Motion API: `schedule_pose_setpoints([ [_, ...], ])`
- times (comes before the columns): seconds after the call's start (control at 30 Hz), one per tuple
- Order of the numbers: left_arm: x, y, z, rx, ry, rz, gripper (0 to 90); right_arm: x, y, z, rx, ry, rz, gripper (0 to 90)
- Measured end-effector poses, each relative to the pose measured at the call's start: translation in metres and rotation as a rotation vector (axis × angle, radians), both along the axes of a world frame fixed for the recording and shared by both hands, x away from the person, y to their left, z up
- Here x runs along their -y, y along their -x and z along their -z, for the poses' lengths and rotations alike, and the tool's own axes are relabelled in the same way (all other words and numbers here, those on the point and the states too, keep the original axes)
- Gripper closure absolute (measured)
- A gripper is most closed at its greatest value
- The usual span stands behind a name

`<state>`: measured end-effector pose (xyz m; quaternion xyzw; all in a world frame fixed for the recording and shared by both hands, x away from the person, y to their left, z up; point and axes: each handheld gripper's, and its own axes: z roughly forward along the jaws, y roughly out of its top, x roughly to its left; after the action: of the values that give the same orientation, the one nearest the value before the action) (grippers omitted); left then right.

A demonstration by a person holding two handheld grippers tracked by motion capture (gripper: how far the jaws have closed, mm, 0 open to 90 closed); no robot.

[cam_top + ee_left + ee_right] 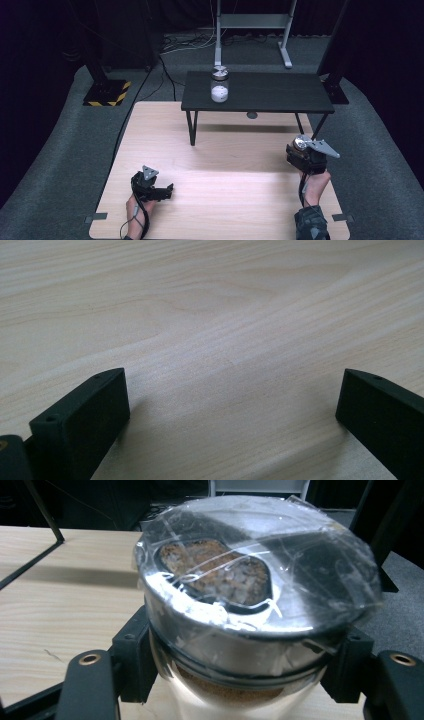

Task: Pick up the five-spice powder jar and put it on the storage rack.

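My right gripper (303, 151) (244, 652) is held over the right side of the wooden table (225, 185), shut on a glass shaker jar (250, 575) (299, 143). The jar has a shiny metal lid covered with clear tape, and brown grains show through the lid's opening. The two black jaws press on the jar's sides just under the lid. My left gripper (161, 190) (232, 385) rests low at the table's front left, open, with only bare wood between its jaws. A second jar (220, 86) with white contents stands on the left end of a small black table (270, 92).
The small black table stands on thin legs at the far middle of the wooden table. Grey carpet surrounds the wooden table. A metal frame (252, 22) and a yellow-black striped base (107, 93) stand on the floor behind.
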<state>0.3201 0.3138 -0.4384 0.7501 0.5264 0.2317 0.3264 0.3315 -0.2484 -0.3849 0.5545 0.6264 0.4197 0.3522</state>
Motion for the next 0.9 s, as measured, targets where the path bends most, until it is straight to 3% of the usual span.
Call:
schedule_pose_setpoints([
  [0.9, 0.0, 0.0, 0.0, 0.0, 0.0, 0.0, 0.5, -0.005, -0.001, -0.034, 0.02, 0.028, -0.05, 29.3],
])
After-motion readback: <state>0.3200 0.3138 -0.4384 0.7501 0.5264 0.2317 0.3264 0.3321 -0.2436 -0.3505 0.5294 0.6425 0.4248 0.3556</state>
